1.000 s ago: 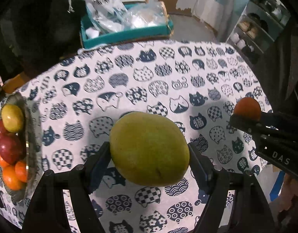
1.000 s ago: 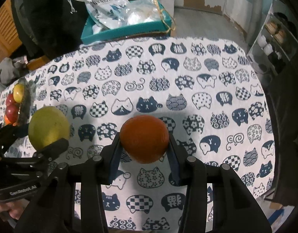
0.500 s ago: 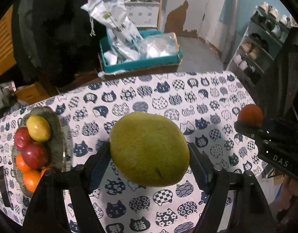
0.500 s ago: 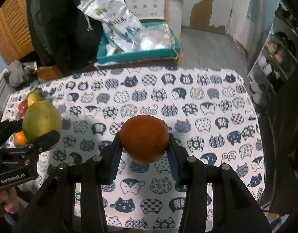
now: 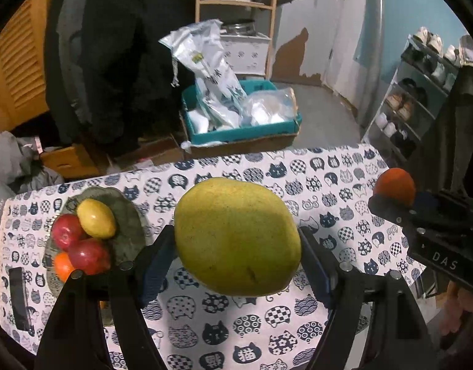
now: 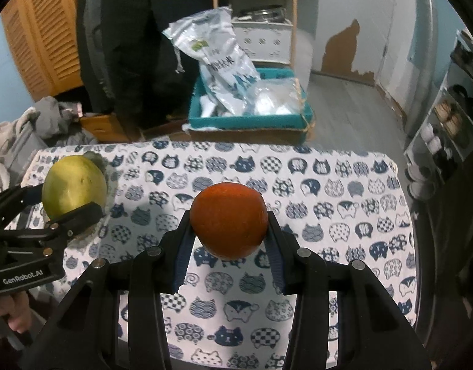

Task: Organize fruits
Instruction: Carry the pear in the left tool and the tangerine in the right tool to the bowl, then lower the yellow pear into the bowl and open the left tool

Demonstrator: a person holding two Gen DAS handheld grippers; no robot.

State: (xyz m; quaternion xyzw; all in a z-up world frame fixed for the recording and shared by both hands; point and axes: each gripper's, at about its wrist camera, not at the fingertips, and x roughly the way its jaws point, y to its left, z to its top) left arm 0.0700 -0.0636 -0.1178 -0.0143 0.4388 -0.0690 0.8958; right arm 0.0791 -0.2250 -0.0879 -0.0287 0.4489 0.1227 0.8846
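Yellow-green and large, the pomelo (image 5: 238, 236) sits clamped in the left tool (image 5: 236, 246), held above the cat-print desk (image 5: 313, 185) just right of the fruit plate (image 5: 130, 219) — that tool's body reads "GenRobot.AI". The right tool (image 6: 228, 228), marked "DAS", grips an orange (image 6: 228, 219) over the desk's middle — a printed bag (image 6: 219, 58) stands in the teal box (image 6: 248, 120) beyond.
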